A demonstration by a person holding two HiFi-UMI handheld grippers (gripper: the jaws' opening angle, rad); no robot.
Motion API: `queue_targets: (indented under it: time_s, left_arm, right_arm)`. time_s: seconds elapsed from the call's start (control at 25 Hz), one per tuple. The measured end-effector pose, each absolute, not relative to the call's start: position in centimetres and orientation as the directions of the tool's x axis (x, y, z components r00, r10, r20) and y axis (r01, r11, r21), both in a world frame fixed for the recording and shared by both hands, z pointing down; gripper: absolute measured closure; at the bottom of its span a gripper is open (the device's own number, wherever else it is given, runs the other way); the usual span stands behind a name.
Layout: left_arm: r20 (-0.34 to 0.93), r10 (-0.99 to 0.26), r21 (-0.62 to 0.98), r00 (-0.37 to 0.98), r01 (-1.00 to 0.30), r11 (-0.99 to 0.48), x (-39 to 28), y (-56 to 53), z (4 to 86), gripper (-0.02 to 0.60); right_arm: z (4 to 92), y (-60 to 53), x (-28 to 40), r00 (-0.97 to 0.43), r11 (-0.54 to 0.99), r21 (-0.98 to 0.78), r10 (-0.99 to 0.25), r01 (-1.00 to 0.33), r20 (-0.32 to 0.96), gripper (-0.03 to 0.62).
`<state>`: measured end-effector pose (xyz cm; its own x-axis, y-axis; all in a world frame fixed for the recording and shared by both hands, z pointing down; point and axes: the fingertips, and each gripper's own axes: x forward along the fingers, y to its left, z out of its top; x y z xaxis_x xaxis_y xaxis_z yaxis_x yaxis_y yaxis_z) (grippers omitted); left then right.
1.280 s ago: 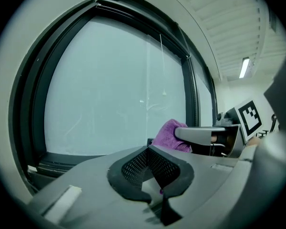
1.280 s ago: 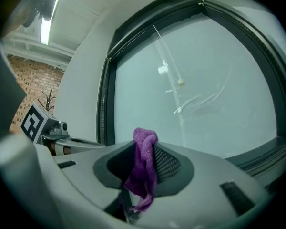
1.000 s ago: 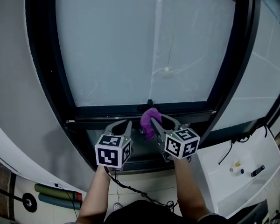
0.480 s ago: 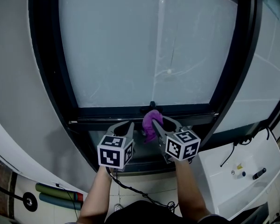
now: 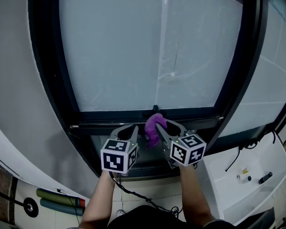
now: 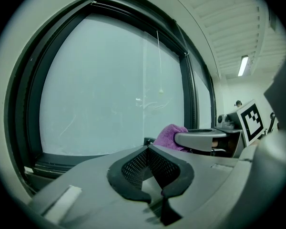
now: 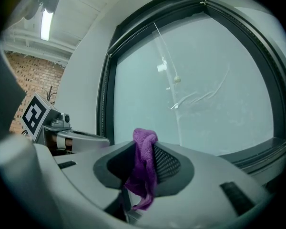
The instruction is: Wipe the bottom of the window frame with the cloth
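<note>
A purple cloth [image 5: 154,126] hangs bunched in my right gripper [image 5: 158,128], which is shut on it just below the window's dark bottom frame rail [image 5: 109,114]. In the right gripper view the cloth [image 7: 144,168] sticks up between the jaws and dangles below them, with the bottom frame rail [image 7: 262,151] off to the lower right. My left gripper [image 5: 128,130] sits beside it on the left, shut with nothing in it. The left gripper view shows its jaws [image 6: 150,149] closed, and the cloth [image 6: 170,136] to the right.
Frosted glass fills the window, with a thin cord and bead [image 5: 173,74] hanging in front. A white unit [image 5: 248,171] stands at the lower right. Below my arms trails a black cable [image 5: 133,194]. Rolled tubes [image 5: 57,199] lie at the lower left.
Barely anything: both grippers and the cloth stay below the bottom rail, and the head view has shifted slightly.
</note>
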<state>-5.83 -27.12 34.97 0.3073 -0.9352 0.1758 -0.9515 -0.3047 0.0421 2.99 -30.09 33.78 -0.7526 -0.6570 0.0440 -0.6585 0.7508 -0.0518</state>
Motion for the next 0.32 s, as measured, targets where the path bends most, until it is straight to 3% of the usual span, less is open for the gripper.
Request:
queue_targets:
  time_s: [0.32]
  left_arm:
    - [0.18, -0.931, 0.042, 0.318, -0.948, -0.316, -5.29, -27.3, 35.17, 0.572]
  right_arm:
    - [33.58, -30.03, 3.34, -0.753, 0.75, -0.06, -0.657, -0.658, 0.037, 0.476]
